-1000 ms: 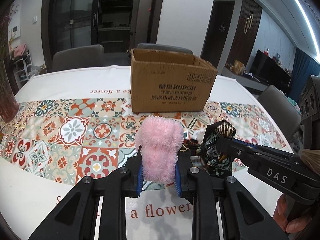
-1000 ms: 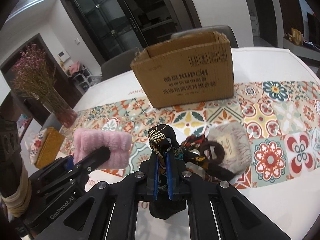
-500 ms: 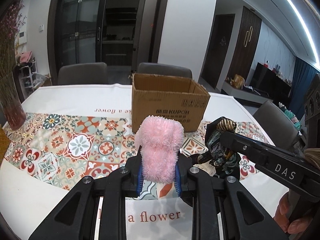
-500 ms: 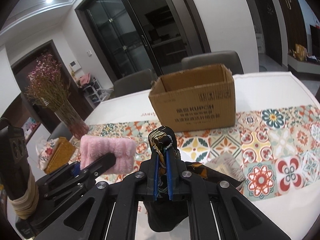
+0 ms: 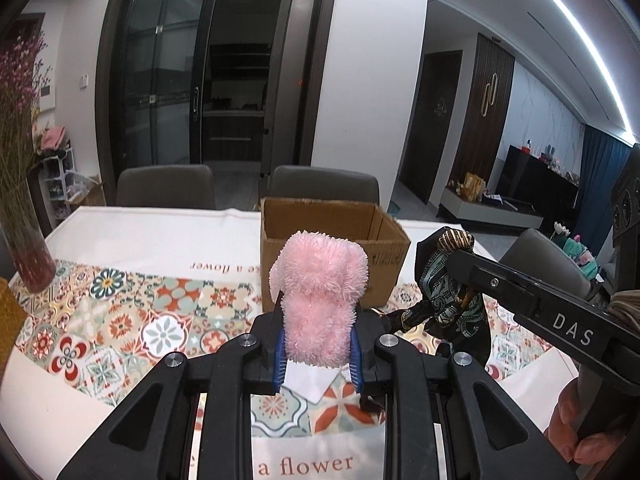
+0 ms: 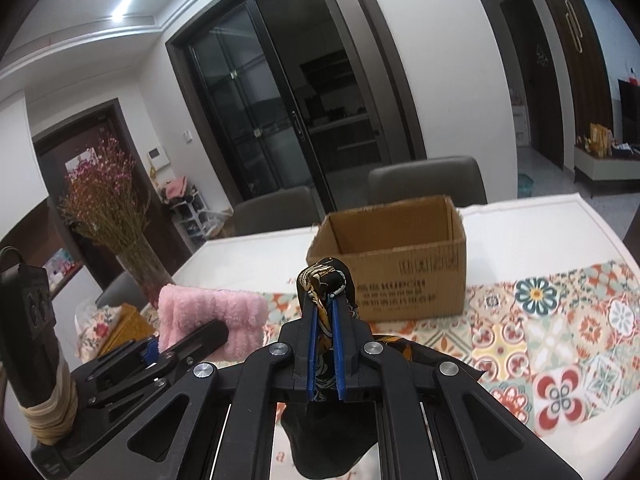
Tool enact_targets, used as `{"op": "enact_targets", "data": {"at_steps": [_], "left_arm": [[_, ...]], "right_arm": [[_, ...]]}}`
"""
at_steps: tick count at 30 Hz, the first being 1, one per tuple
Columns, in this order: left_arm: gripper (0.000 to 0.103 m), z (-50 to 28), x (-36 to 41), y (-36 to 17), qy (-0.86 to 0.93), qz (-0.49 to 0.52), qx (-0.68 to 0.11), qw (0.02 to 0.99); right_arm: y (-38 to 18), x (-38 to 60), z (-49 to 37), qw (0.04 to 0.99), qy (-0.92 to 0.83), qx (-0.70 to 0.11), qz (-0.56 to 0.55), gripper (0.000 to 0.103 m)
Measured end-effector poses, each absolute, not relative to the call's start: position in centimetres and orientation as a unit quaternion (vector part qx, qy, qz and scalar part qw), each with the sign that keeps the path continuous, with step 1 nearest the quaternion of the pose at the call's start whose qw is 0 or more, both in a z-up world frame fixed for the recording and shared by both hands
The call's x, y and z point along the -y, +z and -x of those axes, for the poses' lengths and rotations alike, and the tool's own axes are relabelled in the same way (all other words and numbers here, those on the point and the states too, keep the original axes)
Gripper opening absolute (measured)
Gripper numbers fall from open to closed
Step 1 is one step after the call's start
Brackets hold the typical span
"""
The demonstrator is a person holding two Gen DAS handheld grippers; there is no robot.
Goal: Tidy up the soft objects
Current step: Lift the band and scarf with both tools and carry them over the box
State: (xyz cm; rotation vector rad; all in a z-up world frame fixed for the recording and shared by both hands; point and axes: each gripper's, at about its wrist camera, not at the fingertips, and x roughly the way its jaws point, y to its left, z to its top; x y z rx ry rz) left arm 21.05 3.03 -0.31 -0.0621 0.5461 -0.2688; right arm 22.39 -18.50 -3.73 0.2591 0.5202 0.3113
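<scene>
A: What are we looking at in the left wrist view?

B: We are seeing the left gripper clamping a pink fluffy towel between its blue pads. The towel is standing up at the centre of the frame, shaggy and folded into a thick roll, with a white tag hanging below it.

A: And the right gripper?

B: In the right wrist view the right gripper is pinching a dark patterned scarf, its jaws nearly together on the thin cloth. The scarf is black with gold and teal print (glossy, silky-looking), bunching in a knot above the fingertips and draping down below the jaws at the bottom centre of the frame.

A: Where are they relative to the cardboard box?

B: The box is sitting open-topped on the tablecloth, just above the centre of both frames, behind both cloths. In the left view the scarf is showing at the right, beside the towel.

A: What is differing from a second ago?

B: We are seeing both cloths higher now. Before, the box filled the frame above them and only its outer face showed; now it is lying lower and smaller, and we are looking into its opening. More of the doors and ceiling is showing. The grips are looking unchanged.
</scene>
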Motion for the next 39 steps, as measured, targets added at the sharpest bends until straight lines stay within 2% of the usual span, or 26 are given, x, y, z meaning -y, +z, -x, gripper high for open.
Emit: {"op": "enact_targets", "data": {"at_steps": [23, 39], "left_arm": [[0.025, -27.7, -1.6, 4.2, -0.145, 0.021, -0.214, 0.966], [0.025, -33.6, -0.5, 4.4, -0.152, 0.010, -0.211, 0.965]], "right_arm": [[2.1, 20.2, -27.7, 0.971, 0.120, -0.174, -0.113, 0.008], [3.7, 20.2, -33.7, 0.979, 0.107, -0.147, -0.093, 0.008]]}}
